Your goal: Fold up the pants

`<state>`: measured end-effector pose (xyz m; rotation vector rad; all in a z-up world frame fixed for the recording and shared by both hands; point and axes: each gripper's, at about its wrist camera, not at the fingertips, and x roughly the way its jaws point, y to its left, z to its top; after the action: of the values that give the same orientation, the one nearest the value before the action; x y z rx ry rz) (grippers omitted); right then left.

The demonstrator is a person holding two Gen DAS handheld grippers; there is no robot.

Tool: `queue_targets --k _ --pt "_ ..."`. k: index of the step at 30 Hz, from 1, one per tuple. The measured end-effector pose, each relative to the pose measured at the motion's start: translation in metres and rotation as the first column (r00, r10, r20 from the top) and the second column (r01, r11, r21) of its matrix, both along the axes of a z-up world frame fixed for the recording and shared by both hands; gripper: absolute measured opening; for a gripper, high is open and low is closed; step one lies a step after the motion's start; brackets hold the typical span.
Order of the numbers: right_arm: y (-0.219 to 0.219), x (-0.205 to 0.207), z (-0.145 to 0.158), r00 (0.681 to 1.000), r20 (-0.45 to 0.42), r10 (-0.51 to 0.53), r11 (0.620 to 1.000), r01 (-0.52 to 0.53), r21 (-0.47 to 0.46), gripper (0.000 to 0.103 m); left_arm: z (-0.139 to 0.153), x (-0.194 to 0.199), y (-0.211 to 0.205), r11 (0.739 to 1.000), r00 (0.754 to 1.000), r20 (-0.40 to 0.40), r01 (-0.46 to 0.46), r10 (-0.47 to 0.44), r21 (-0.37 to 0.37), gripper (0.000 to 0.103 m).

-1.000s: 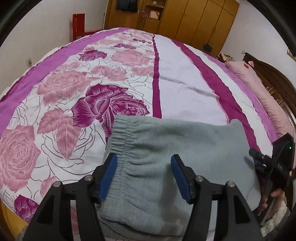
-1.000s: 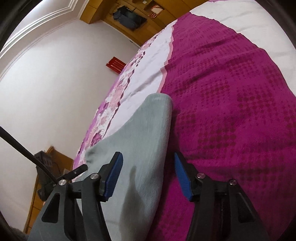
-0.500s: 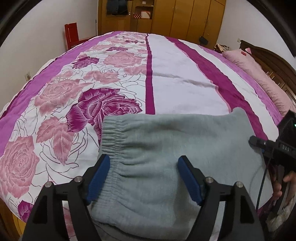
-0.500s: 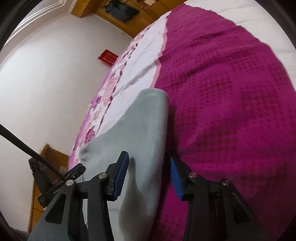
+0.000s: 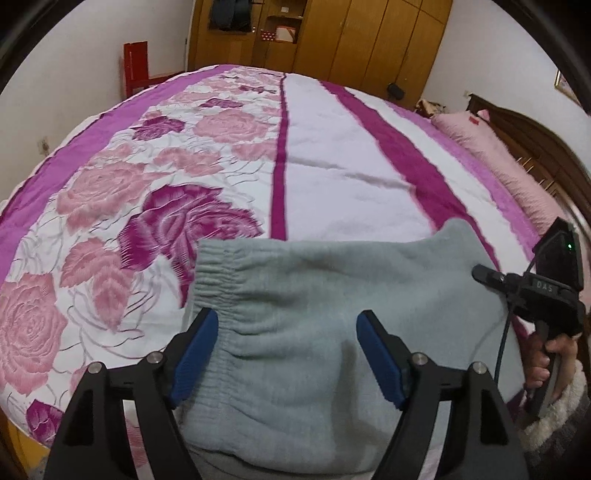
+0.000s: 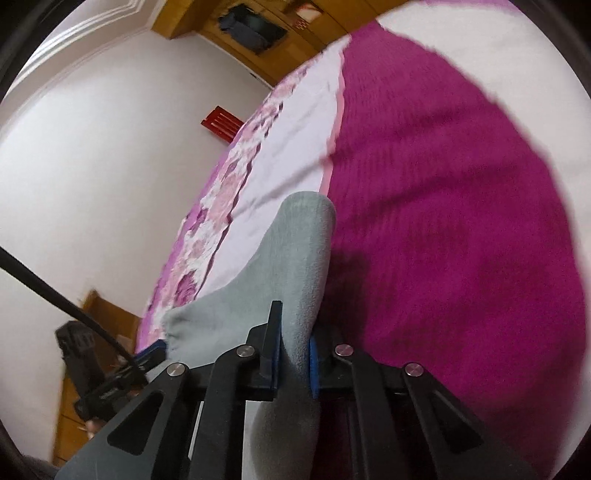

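Observation:
The grey pants (image 5: 332, 314) lie folded at the near edge of the bed, elastic waistband to the left. My left gripper (image 5: 286, 317) stands open just above the waistband end, its blue pads apart with cloth beneath them, not pinched. In the right wrist view, the right gripper (image 6: 293, 332) is closing its jaws, and its blue pads press on a raised fold of the pants (image 6: 295, 251) at their right edge. A hand holds the right gripper (image 5: 546, 291) at the pants' right side.
A floral pink, white and magenta bedcover (image 5: 332, 166) spreads beyond the pants. Pink pillows (image 5: 498, 155) and a dark wooden headboard (image 5: 546, 147) lie on the right. A wooden wardrobe (image 5: 332, 33) and a red chair (image 5: 136, 70) stand past the far edge.
The right gripper's jaws went from wide apart around the pants' edge to pinched on it, lifting slightly. The left gripper's jaws widened a little and stayed over the waistband.

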<state>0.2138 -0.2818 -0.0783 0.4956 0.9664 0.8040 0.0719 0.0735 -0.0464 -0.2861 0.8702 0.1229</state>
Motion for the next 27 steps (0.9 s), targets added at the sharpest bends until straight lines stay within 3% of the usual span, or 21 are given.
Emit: queue_targets --k 7,12,16,21,27 --pt "-0.091 0.056 -0.001 0.998 -0.023 -0.066 0.994 0.064 -0.092 0.009 0.005 0.013 -0.025 0.999 0.999 -0.022 0.034 -0.033 0.040 0.081" --pt "-0.149 0.075 -0.008 0.993 -0.020 -0.113 0.989 0.111 -0.101 0.009 -0.003 0.026 -0.052 0.996 0.998 -0.037 0.061 -0.059 0.058 0.081" --pt "-0.167 0.081 -0.024 0.986 -0.044 -0.162 0.986 0.160 -0.045 0.011 -0.016 0.036 -0.072 0.994 0.994 -0.079 0.079 -0.074 0.069 0.081" --pt "-0.171 0.075 -0.034 0.972 -0.119 -0.203 0.978 0.207 0.018 0.024 -0.021 0.040 -0.096 0.988 0.991 -0.098 0.106 -0.096 0.110 0.080" --pt "-0.198 0.037 -0.044 0.931 -0.244 -0.271 0.938 0.313 0.151 0.032 0.014 0.057 -0.134 0.979 0.985 -0.035 0.172 -0.169 0.108 0.080"
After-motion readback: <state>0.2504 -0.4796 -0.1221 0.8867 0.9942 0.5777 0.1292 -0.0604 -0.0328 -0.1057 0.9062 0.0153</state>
